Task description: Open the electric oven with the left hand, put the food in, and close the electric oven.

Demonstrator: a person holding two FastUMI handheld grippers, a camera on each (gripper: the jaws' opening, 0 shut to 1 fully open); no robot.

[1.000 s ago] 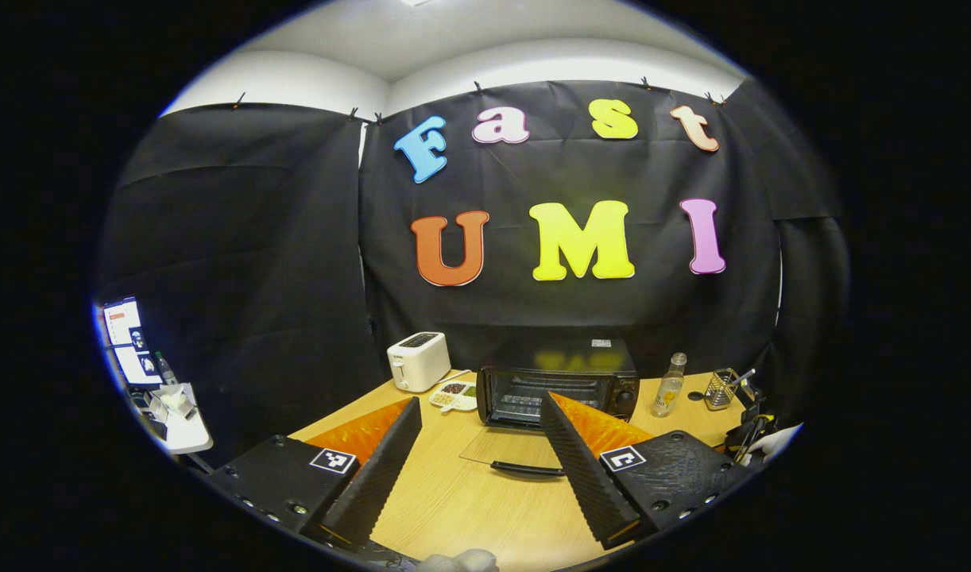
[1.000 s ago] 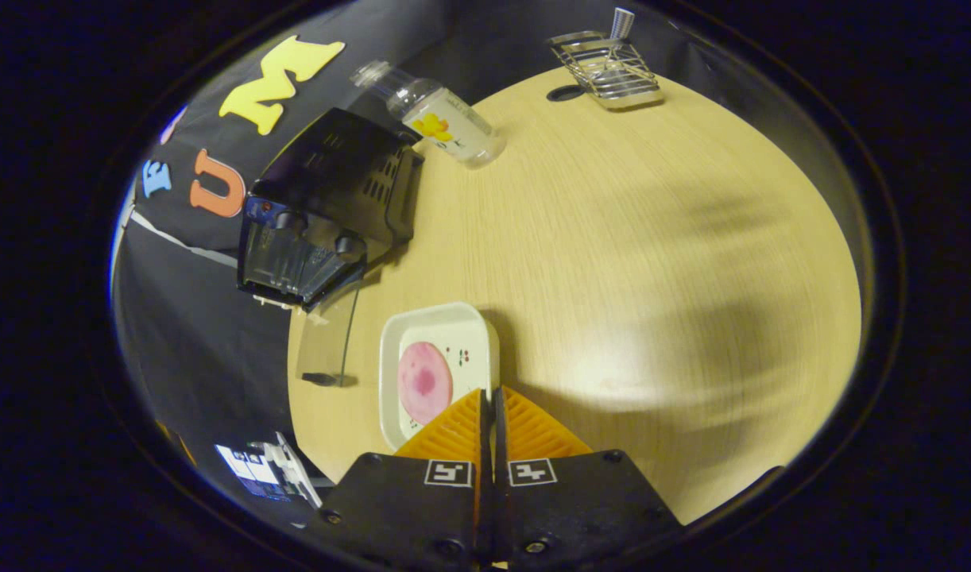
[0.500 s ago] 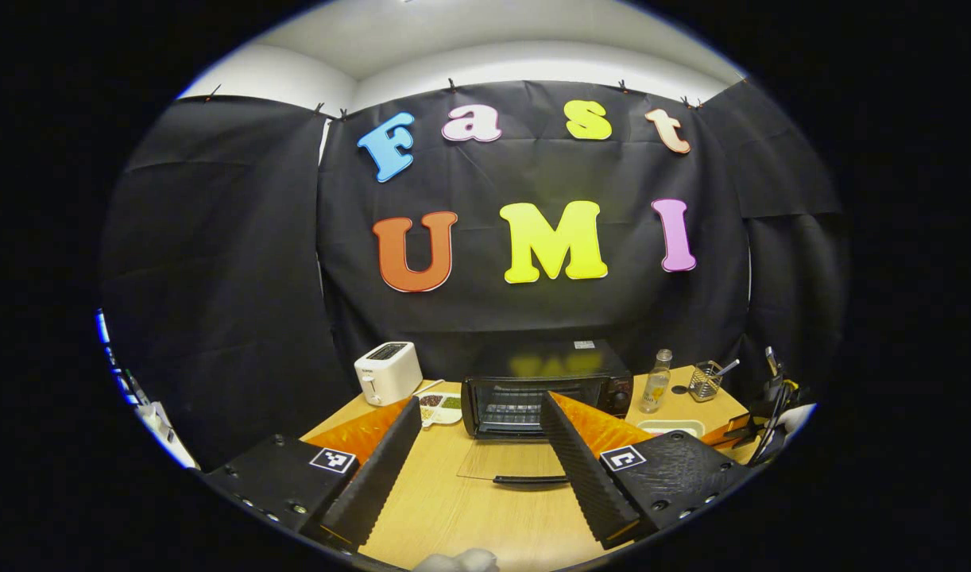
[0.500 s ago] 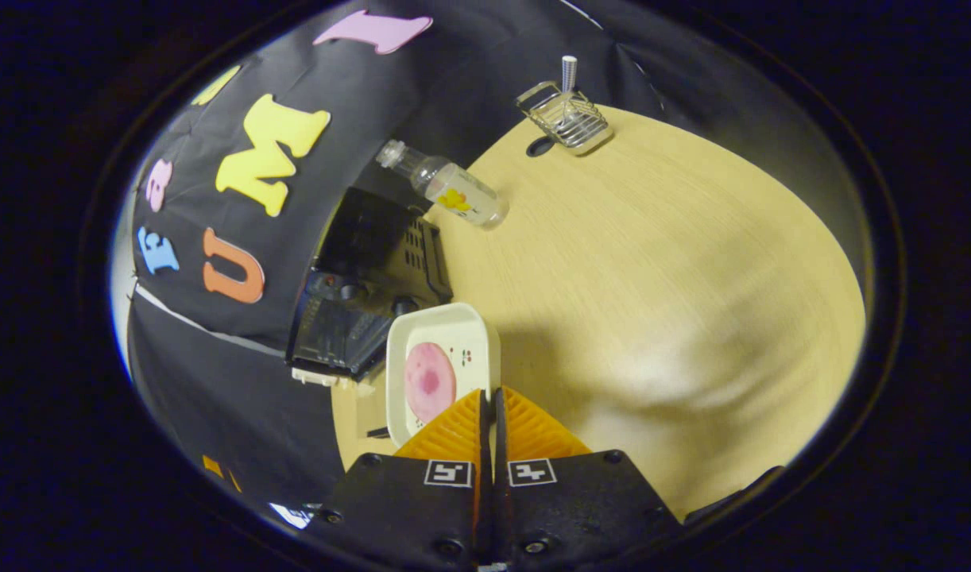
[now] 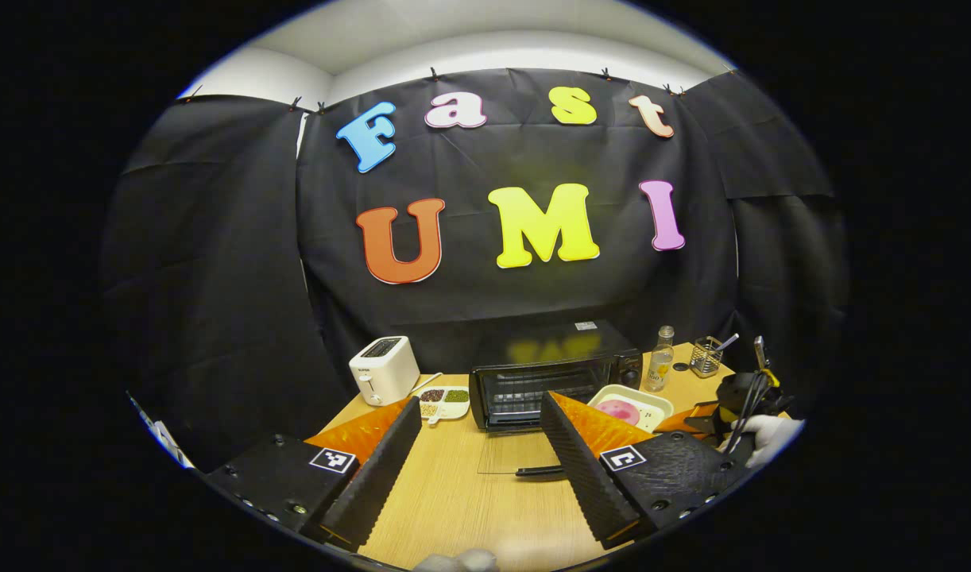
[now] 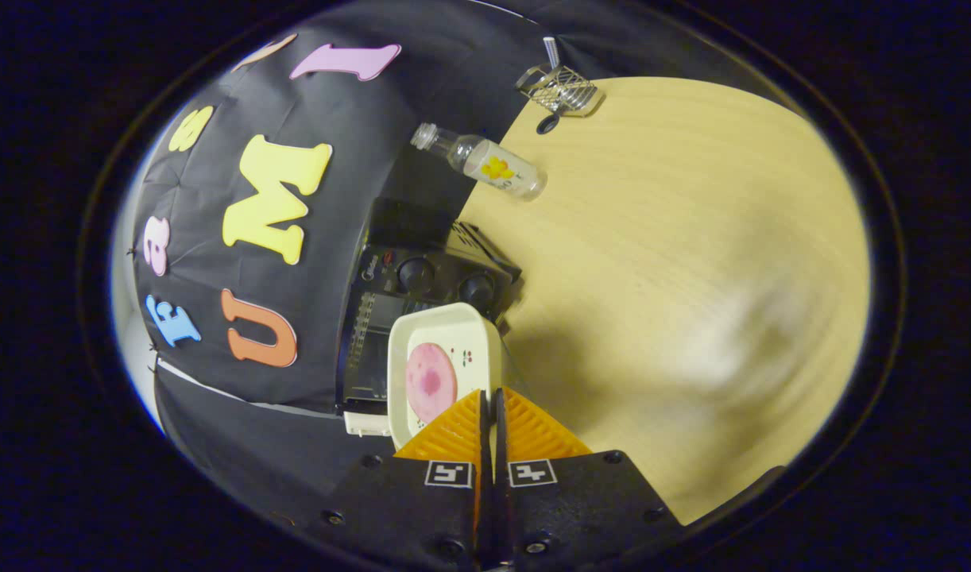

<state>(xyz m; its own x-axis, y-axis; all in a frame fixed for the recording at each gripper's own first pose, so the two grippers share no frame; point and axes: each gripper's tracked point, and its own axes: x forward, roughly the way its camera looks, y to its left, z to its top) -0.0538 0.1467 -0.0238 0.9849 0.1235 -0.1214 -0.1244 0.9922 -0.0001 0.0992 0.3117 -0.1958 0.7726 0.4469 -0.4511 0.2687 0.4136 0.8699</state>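
**A:** White tray with a pink round of food on it, where does it sit against the right hand-held gripper?

**B:** Straight ahead of it. The fingers are pressed together with almost no gap, and the tray's near rim runs in between them, so that hand-held gripper has the tray pinched by its edge. The tray looks lifted off the surface, with a shadow under it, and its far end overlaps the front of the electric oven, just below the two knobs.

**A:** And from the left gripper view?

**B:** The tray shows at the oven's right front corner, food facing up. The electric oven stands at the back of the surface with its glass door swung down flat, handle nearest the camera. Behind the tray, a white-gloved hand holds the right hand-held gripper's body, with cables rising from it.

**A:** What about the left hand-held gripper?

**B:** Its fingers are spread wide with nothing between them. It hangs above the near part of the surface, well back from the open door and pointed at the oven mouth.

**A:** Anything else on the surface?

**B:** A white toaster left of the oven, a divided dish between the two, and on the right a clear bottle and a wire holder.
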